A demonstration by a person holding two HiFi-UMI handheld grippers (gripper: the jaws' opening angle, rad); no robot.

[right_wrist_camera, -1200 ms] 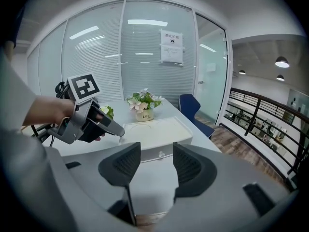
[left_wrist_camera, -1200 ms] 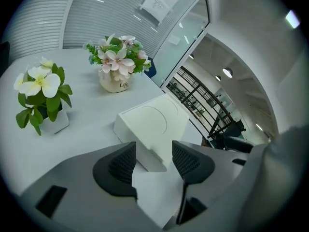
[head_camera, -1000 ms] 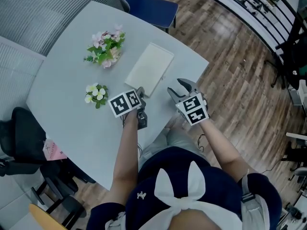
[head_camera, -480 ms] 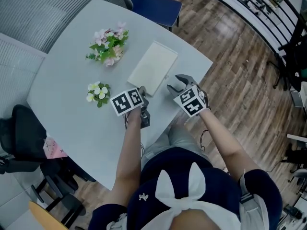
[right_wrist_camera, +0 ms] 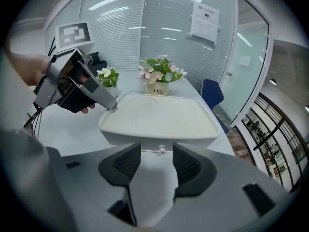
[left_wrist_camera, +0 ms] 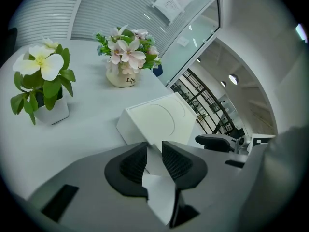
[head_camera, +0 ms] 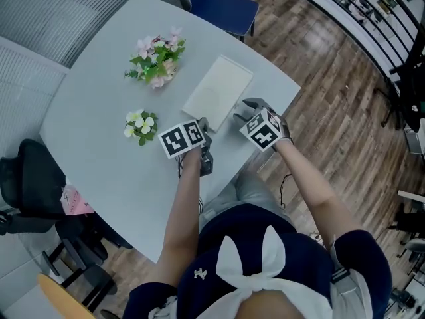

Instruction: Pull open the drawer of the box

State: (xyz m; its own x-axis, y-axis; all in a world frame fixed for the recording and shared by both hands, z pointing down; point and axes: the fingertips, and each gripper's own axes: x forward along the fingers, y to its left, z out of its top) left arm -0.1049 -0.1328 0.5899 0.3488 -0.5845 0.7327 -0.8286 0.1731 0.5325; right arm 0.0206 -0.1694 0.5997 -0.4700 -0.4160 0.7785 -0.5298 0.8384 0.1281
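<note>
- Pinching the near corner of the box (left_wrist_camera: 159, 122) with the left hand-held gripper (left_wrist_camera: 154, 148) (just been closing on it).
- Holding the right hand-held gripper (right_wrist_camera: 157, 151) spread before the drawer knob (right_wrist_camera: 161, 150).

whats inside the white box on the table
Nothing inside shows, because the drawer is shut. Only the closed top of the box and the small clear knob on its front can be seen.
</note>
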